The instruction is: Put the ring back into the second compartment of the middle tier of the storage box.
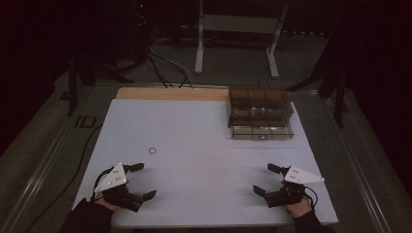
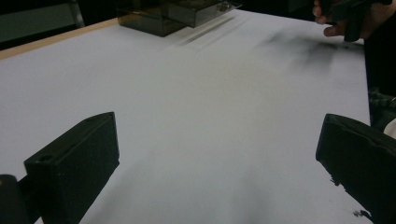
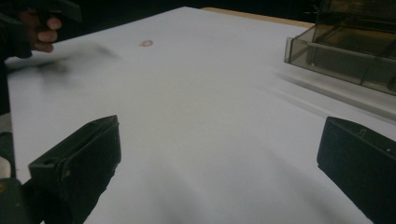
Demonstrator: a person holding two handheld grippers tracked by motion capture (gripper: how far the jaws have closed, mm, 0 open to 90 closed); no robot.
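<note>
High view, near edge of the white surface point(image 1: 204, 145): the left gripper point(image 1: 141, 180) and right gripper point(image 1: 266, 178) hover apart, jaws spread wide and holding nothing — the work looks barely begun. Just beyond the left gripper lies a small ring point(image 1: 152, 150), untouched. Farther back on the right stands a smoky clear drawer box point(image 1: 260, 112), its lower drawer pulled out — likely where the ring belongs.
</note>
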